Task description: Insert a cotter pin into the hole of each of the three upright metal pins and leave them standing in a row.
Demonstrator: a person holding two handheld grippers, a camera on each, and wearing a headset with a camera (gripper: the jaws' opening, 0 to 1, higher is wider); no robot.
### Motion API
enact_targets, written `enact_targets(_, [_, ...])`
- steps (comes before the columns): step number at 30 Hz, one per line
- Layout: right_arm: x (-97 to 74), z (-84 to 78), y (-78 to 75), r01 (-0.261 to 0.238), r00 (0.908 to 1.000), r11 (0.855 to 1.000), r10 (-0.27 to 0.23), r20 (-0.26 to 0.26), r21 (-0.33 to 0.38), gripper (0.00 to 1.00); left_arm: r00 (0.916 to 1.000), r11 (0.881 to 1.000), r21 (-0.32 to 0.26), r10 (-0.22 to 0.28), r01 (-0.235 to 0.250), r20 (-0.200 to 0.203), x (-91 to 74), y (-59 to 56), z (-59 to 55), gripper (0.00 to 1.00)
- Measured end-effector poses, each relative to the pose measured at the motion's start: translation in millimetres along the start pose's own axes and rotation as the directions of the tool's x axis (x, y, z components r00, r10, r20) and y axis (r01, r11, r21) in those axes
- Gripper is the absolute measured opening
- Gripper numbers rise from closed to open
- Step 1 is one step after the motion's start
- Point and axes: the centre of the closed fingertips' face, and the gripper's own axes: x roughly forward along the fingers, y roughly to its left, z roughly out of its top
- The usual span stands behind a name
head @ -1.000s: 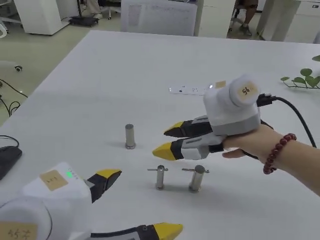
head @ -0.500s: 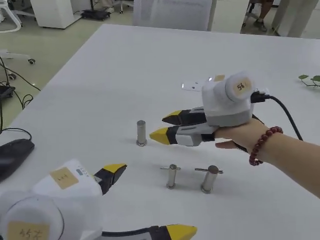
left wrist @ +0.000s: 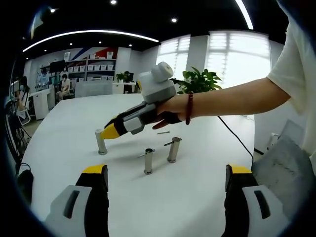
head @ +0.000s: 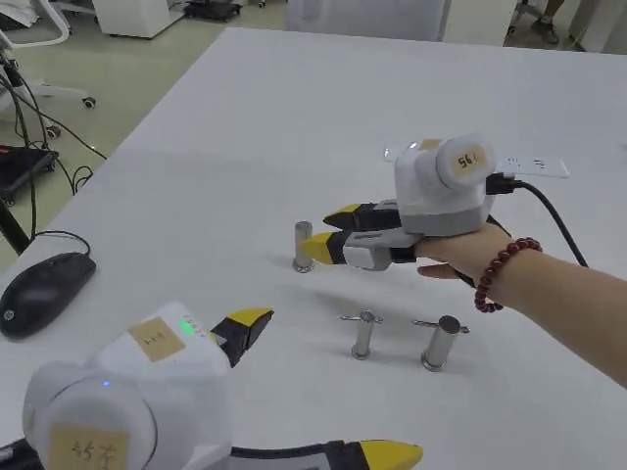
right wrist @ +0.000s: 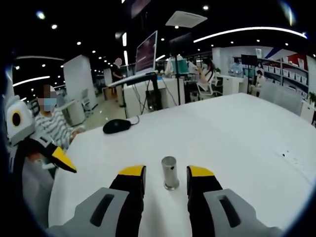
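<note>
Head view, right tool [head: 326, 232]: lies level over the table [head: 196, 147] in a hand wearing a bead bracelet [head: 495, 274]. Its yellow-tipped jaws are parted, with the tips just beside the bare pin [head: 304, 247].
Head view, bare pin: a plain grey cylinder, upright, with nothing through its top. It stands left of the other two and farther from the person.
Head view, fitted pins: the middle pin [head: 363, 334] and end pin [head: 439, 342] stand upright side by side. Each has a thin cotter pin [head: 361, 317] crosswise near its top.
Head view, left tool [head: 321, 386]: low at the near edge, jaws spread wide, holding nothing.
Head view, extras: a mouse [head: 44, 292] at the left and a power strip [head: 534, 166] beyond the right tool.
Left gripper view: a side-on look at all three pins between the left tool's own wide jaws. The right tool's tip is beside the bare pin's top; whether they touch, I cannot tell.
Right gripper view: the bare pin stands between the right tool's jaws with a gap on each side, ungripped. Its hole is too small to make out.
</note>
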Motion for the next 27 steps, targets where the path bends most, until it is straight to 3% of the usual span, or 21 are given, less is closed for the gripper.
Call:
enact_targets(9, [17.9,-3.3,-2.6,-0.006,0.9997,1.0,0.006,-0.022,-0.001,0.28,1.0,1.0,-0.005,-0.001,0.001,0.004,-0.3,-0.4,0.7,0.99])
enact_targets(17, [22.8,-6.4,-5.4,0.005,0.9997,1.0,-0.004,-0.026,0.024,0.23,1.0,1.0,-0.008,0.007,-0.007,-0.003,-1.0,1.8,-1.0,0.96])
enact_targets(27, [24.7,-7.6,-2.7,0.001,0.9995,1.0,-0.001,-0.032,0.004,0.16,1.0,1.0,-0.008,0.002,-0.002,-0.006,-1.7,2.1,-1.6,0.93])
